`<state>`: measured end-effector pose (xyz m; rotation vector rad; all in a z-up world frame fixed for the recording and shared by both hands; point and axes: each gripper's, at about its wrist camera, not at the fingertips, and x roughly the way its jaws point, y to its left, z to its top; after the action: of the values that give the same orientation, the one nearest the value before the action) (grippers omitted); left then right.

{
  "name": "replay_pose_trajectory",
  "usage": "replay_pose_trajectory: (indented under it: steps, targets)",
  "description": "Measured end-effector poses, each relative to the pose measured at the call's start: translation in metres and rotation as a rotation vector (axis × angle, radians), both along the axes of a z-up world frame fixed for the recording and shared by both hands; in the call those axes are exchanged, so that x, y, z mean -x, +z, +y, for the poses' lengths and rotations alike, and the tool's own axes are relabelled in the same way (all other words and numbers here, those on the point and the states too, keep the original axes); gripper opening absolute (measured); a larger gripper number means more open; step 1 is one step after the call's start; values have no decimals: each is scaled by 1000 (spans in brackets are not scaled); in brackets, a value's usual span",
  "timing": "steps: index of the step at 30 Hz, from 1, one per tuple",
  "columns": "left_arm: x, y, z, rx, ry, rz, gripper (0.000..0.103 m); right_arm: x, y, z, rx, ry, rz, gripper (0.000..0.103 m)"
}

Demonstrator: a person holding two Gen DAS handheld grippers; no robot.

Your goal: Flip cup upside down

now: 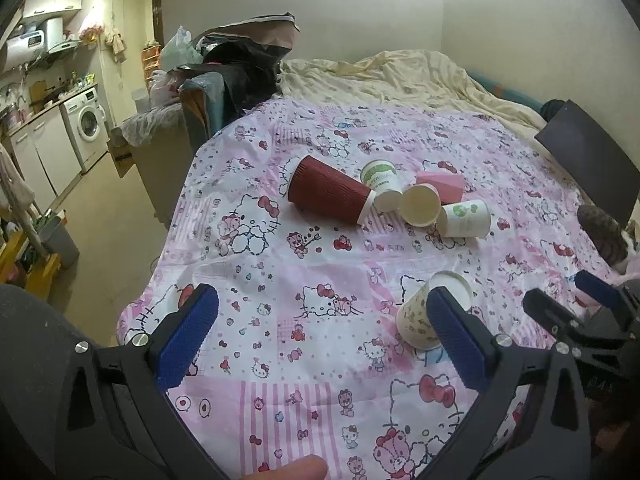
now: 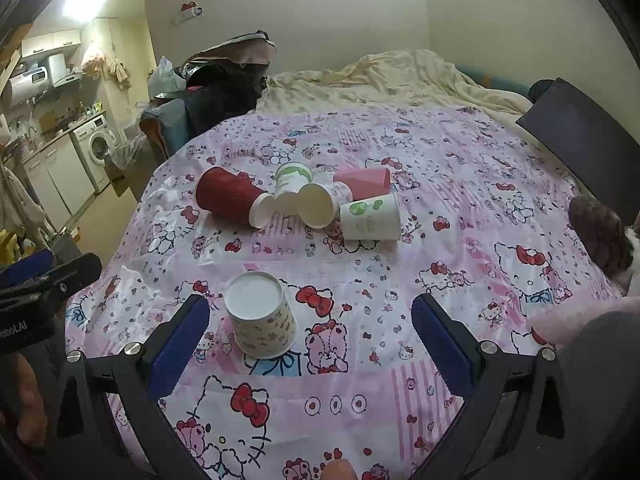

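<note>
A patterned paper cup (image 2: 262,318) stands upside down, base up, on the Hello Kitty cloth (image 2: 460,184). It sits just ahead of my right gripper (image 2: 310,322), nearer the left finger, and nothing touches it. The right gripper is open and empty. In the left wrist view the same cup (image 1: 416,316) is partly hidden behind the right finger (image 1: 456,332) of my left gripper (image 1: 320,320), which is open and empty. Further back lie several cups on their sides: a red ribbed cup (image 2: 228,200), a green-print cup (image 2: 292,178), a beige cup (image 2: 320,202) and a pink cup (image 2: 364,180). A white cup with green print (image 2: 370,218) stands upside down.
A rumpled cream duvet (image 2: 384,80) lies behind the cloth. A dark flat board (image 2: 580,136) sits at the right edge, with a furry brown object (image 2: 596,236) below it. A pile of bags (image 2: 224,80) is at the back left. The cloth drops off to the floor on the left.
</note>
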<state>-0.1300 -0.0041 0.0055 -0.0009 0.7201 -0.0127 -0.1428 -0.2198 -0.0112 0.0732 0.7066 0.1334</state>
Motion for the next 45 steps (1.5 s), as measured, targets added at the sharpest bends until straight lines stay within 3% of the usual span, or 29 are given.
replay_pose_trajectory:
  steps: [45]
  targets:
    - [1,-5,-5,-19,-23,17,103,-4,-2,-6,-23,-23,15,103]
